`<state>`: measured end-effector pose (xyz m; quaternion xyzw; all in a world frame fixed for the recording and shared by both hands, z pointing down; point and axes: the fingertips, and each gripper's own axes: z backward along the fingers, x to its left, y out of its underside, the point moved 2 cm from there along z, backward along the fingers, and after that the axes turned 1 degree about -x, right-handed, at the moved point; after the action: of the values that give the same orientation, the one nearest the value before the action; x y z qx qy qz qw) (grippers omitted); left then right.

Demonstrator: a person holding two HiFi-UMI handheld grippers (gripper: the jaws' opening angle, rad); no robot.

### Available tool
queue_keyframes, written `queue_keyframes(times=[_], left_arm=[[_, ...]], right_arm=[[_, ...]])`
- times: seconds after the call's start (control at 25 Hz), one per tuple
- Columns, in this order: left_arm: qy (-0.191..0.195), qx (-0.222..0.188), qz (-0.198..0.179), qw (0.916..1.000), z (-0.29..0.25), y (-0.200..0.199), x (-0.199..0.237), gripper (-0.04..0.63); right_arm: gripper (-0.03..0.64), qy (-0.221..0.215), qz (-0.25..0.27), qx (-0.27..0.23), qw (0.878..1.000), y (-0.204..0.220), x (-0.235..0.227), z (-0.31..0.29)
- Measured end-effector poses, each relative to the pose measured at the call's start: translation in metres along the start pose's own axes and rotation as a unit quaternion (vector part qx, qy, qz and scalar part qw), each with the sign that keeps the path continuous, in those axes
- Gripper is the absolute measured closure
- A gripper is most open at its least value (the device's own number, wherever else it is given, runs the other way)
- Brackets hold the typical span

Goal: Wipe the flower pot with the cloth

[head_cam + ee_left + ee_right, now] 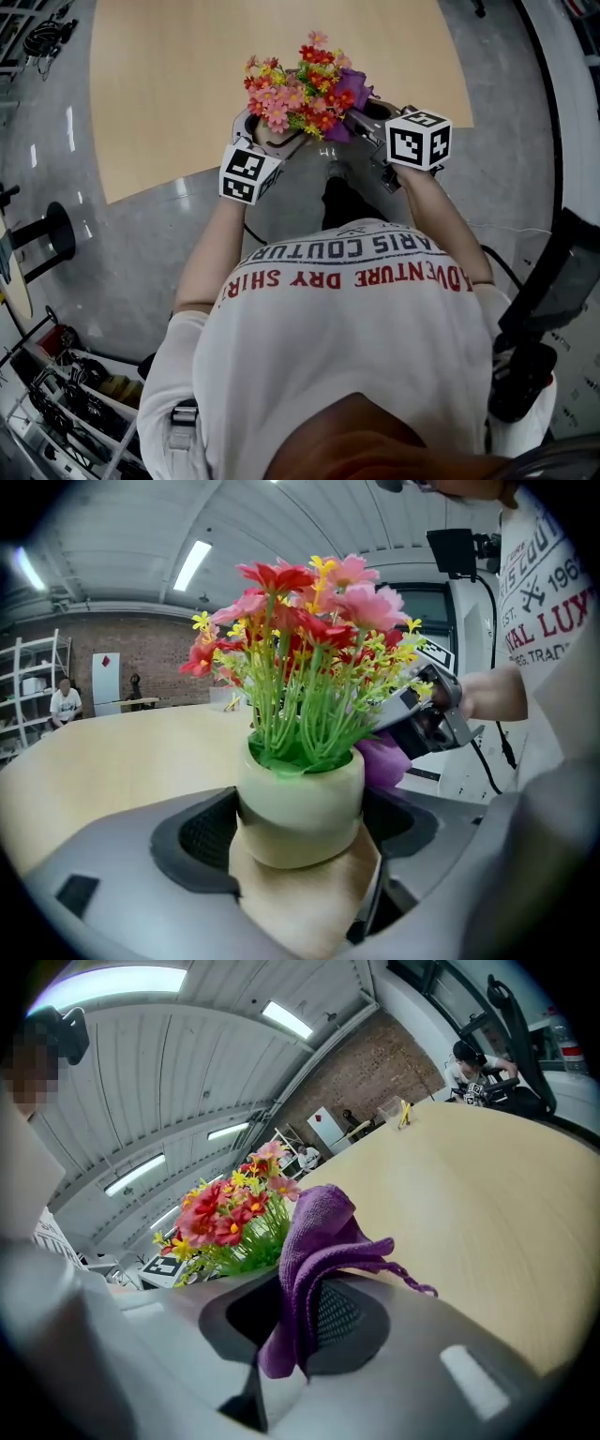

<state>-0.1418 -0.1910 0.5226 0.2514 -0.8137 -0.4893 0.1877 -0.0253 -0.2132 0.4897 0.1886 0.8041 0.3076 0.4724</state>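
Counter (234, 75): pale wood top filling the upper part of the head view, with its near edge just under my grippers. Flower pot (300, 803): cream, rounded, packed with red, pink and yellow flowers (309, 621). It sits at the centre of the left gripper view and looks lifted clear of the wood. Left gripper (270, 139): jaws spread wide and clamped on the pot's lower body, a dark pad against each side. Right gripper (370, 117): jaws pressed together on the purple cloth (319, 1241), which bunches up above them and trails a loose corner to the right. In the left gripper view the cloth shows just beside the pot's upper right flank. I cannot tell whether it touches. Judgement: the wipe is at its start, or at most partway. To do it well, hold the pot steady and upright with the left gripper, then press the bunched fold flat to the glaze below the rim, clear of the stems. Sweep round the exposed side, then turn the pot to bring up the rest. Risk: pushing hard sideways could twist the round pot in the pads.
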Motion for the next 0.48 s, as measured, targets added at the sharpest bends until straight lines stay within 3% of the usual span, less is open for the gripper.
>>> queue_keyframes(times=[0.48], left_arm=[[-0.002, -0.001, 0.002, 1.0000, -0.016, 0.003, 0.007, 0.169]], right_arm=[[0.575, -0.004, 0.014, 0.034, 0.999, 0.003, -0.024, -0.029]])
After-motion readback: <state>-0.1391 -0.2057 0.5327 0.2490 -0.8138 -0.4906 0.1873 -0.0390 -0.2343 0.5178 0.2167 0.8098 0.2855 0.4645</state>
